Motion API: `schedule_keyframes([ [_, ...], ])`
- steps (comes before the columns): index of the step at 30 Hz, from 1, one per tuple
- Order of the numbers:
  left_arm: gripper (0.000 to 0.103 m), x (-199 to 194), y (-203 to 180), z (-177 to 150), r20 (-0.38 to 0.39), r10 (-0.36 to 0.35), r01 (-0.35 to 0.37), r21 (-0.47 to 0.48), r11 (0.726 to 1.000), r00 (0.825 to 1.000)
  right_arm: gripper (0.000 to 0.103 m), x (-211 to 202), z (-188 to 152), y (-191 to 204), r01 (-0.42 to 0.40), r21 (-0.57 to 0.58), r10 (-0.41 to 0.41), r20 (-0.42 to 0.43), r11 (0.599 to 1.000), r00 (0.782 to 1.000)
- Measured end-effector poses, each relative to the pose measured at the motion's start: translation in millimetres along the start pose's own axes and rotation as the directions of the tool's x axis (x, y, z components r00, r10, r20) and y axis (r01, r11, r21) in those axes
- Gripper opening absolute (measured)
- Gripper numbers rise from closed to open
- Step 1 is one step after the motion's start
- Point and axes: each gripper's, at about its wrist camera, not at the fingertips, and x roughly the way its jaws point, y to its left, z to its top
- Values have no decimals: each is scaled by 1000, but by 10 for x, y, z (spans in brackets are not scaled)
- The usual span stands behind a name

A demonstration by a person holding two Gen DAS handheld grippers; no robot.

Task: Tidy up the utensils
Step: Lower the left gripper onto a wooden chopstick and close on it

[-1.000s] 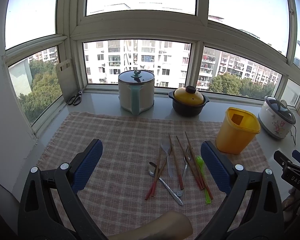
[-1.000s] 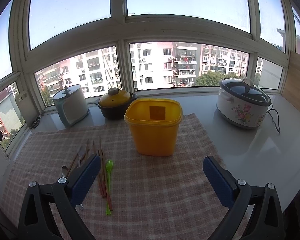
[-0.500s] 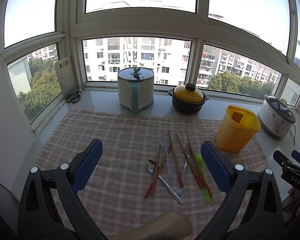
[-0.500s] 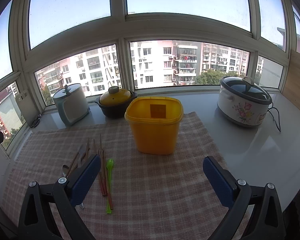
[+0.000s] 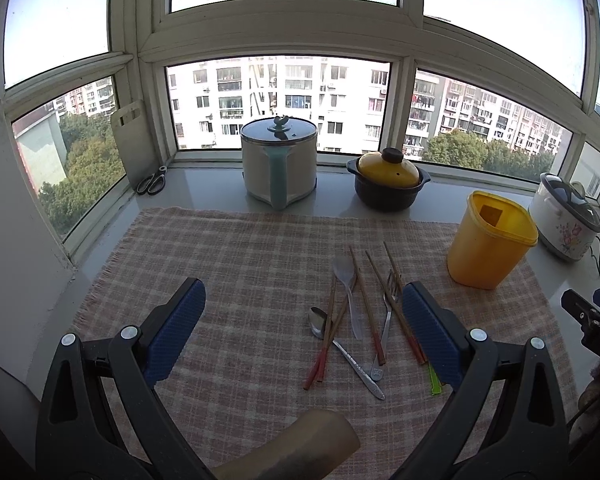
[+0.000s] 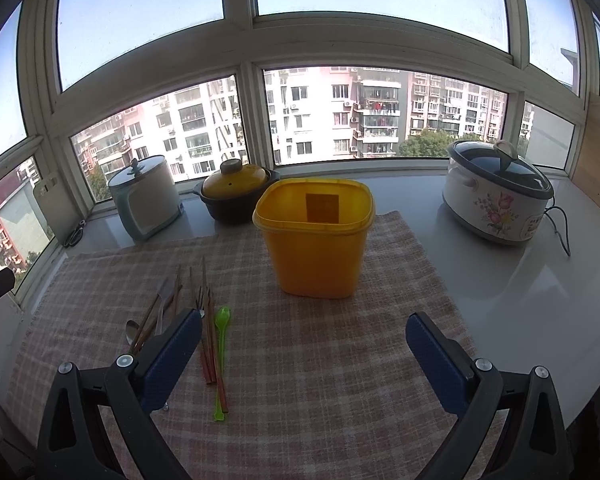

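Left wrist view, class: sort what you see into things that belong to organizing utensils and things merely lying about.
Belongs to the job:
chopsticks
metal spoon
clear spoon
fork
green spoon
yellow bin

Lying about:
scissors
cutting board
white pot
yellow-lidded casserole
floral cooker

A cloth (image 5: 236,264) covered the desk (image 6: 540,280). The utensils (image 5: 356,312) lay on the cloth near its front edge, with the container (image 6: 316,248) to their right. Behind the cloth, along the desk's rear edge, stood a kettle (image 5: 280,160), a lidded pot (image 5: 388,180) and, toward the right corner, a cooker (image 6: 496,196).
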Motion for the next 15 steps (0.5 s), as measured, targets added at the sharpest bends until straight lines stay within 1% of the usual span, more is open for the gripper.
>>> schedule_keyframes([
  [5,100,212,148,-100,-70,9,-12,-41,999,997,103,75,-39,-7,-10,0,10,-15,1000,1000],
  [10,100,417,211,-232,-146,-26,20,-44,999,989,103,144,-73,3,-14,2,14,-31,1000,999],
  [13,100,521,248,-313,-168,-41,33,-47,998,985,103,201,-105,-1,-13,1,13,-39,1000,999],
  [15,100,589,275,-366,-178,-52,46,-42,998,983,103,221,-135,-8,-7,1,8,-25,1000,1000],
])
